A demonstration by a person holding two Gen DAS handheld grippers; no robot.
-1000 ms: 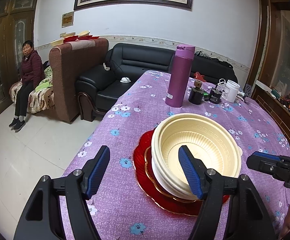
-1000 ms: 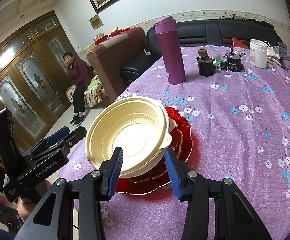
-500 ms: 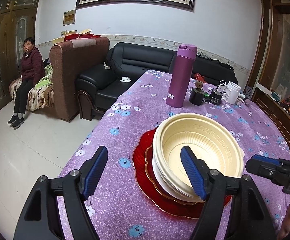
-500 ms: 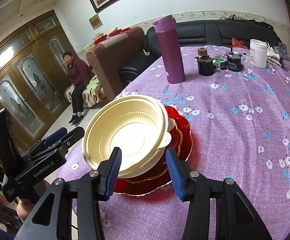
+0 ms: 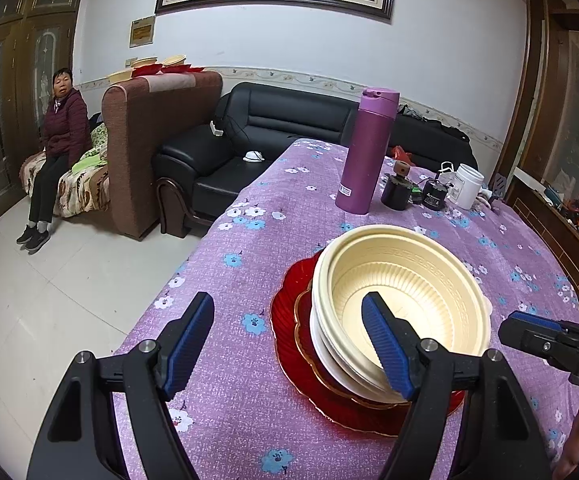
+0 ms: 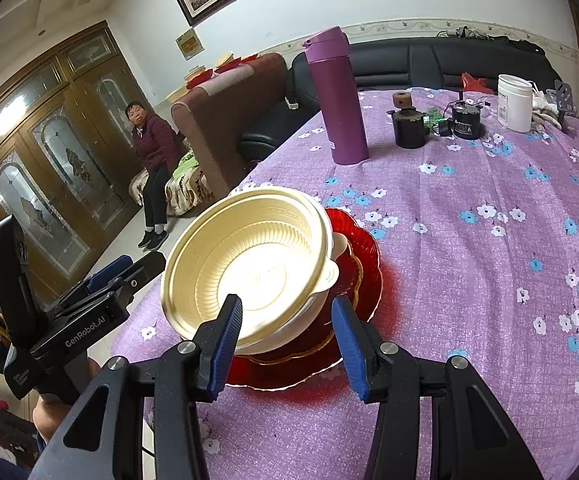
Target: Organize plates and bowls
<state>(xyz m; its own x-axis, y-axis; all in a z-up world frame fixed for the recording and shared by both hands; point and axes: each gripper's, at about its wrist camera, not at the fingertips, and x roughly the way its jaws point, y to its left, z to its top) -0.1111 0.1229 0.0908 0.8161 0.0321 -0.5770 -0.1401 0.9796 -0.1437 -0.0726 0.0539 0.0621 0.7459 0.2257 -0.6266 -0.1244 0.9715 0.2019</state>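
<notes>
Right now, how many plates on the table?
2: a large red plate at the bottom of the stack, and a smaller gold-rimmed plate on it, under the bowls. More may be hidden beneath.

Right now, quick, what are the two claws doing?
Left claw: open, just been widening, holding nothing; one finger hangs over the cream bowl.
Right claw: open, straddling the bowl's near rim, not gripping.

glossy red plate point(image 5: 289, 344); ribbed plastic bowl point(image 5: 409, 280); floral cloth tablecloth point(image 6: 489, 260).

Both wrist views look down close over their tongs, sharing the stacked bowls point(image 5: 401, 292) from opposite sides.
</notes>
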